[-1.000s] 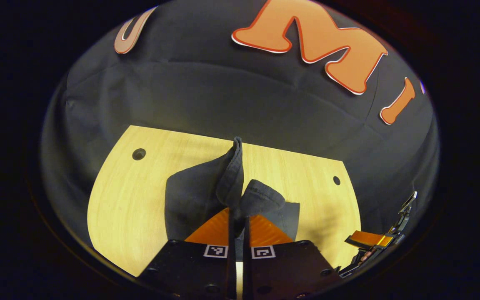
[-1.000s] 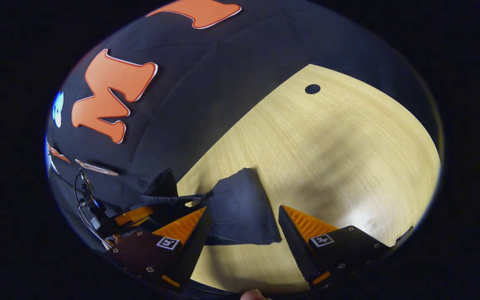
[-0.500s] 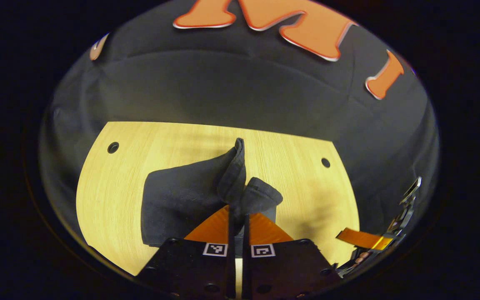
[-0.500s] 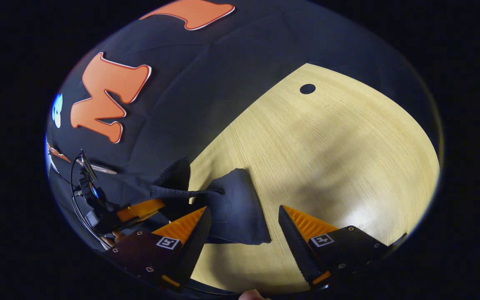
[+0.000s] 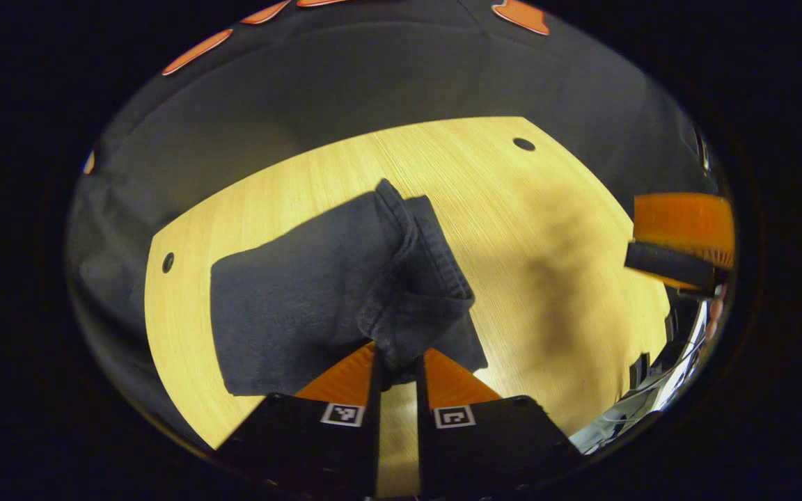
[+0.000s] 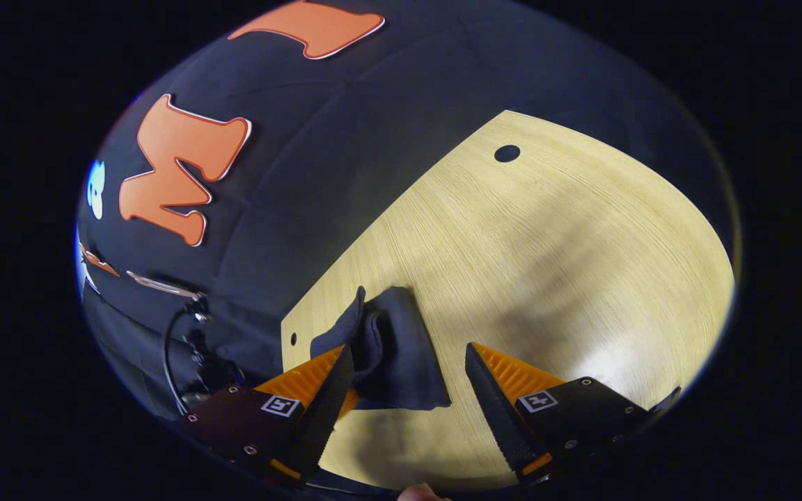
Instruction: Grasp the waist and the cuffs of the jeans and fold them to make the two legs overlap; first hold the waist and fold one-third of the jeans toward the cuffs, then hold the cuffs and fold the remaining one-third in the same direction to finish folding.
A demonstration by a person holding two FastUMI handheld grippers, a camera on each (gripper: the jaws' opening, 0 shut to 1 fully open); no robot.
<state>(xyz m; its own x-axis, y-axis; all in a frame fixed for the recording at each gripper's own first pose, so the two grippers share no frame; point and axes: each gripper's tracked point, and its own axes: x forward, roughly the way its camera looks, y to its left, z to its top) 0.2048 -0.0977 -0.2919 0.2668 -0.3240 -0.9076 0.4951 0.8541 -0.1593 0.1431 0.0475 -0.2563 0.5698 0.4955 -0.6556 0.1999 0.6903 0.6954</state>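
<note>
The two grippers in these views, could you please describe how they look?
The left gripper has two wedge-shaped fingers on black blocky mounts, each mount carrying a small square black-and-white marker. The right gripper has the same build: ridged triangular fingers, black mounts with screws, one square marker on each. A thin black cable loops beyond it.

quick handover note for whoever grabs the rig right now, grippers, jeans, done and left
Left gripper: shut on a bunched edge of the dark denim jeans, lowered over the folded stack.
Right gripper: open, holding nothing, hovering beside the jeans.
Jeans: a compact bundle on the pale wooden table.
Done: the folds look laid over.
Left: probably release the left grip and flatten the top layer.
</note>
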